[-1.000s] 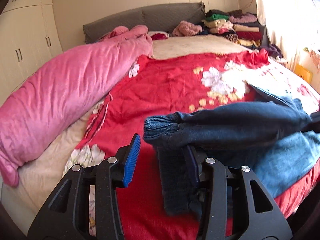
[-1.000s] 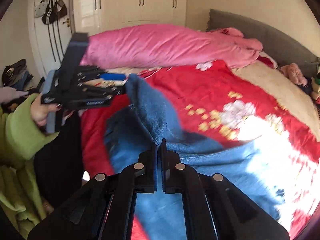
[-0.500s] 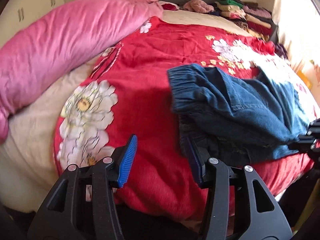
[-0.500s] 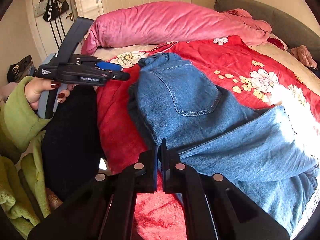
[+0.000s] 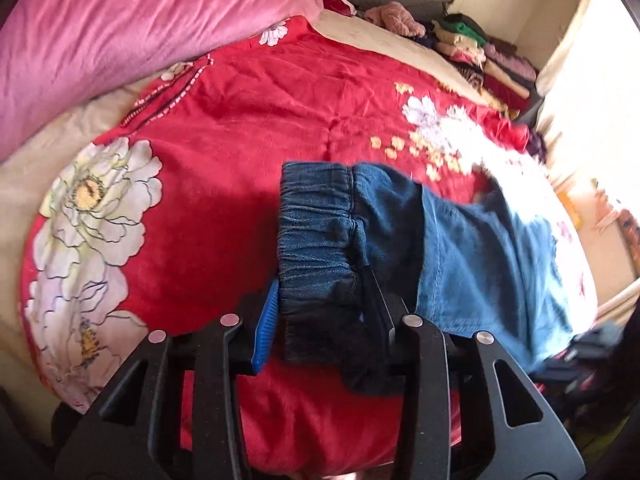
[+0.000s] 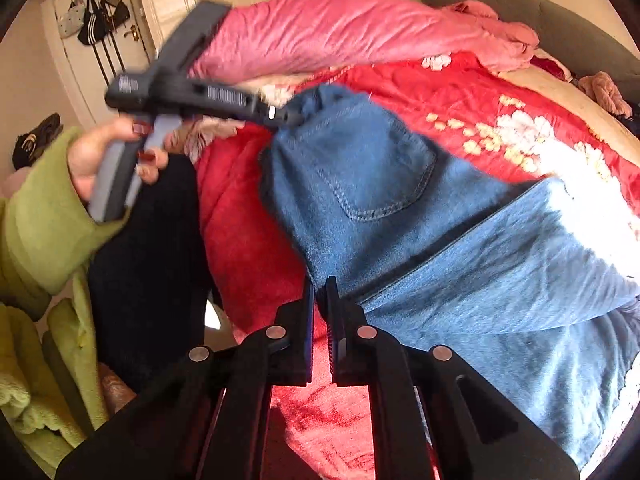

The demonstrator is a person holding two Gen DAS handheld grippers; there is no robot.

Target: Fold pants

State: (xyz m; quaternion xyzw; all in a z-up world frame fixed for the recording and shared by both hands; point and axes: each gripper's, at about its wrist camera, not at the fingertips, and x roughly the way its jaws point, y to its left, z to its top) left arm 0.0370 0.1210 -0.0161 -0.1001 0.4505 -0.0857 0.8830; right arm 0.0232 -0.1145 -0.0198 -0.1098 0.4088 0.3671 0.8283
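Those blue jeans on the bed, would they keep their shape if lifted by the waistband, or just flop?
Probably flop: the jeans already crease and drape over the red floral quilt. The gathered waistband between the left tongs looks thick, so it likely bunches rather than slips. The right tongs pinch an edge; the denim looks fairly heavy and would sag between the two.

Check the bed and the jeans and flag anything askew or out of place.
The jeans lie crooked, the waistband end hanging over the bed's near edge, between the left tongs. The right tongs pinch a fold. No damage shows.
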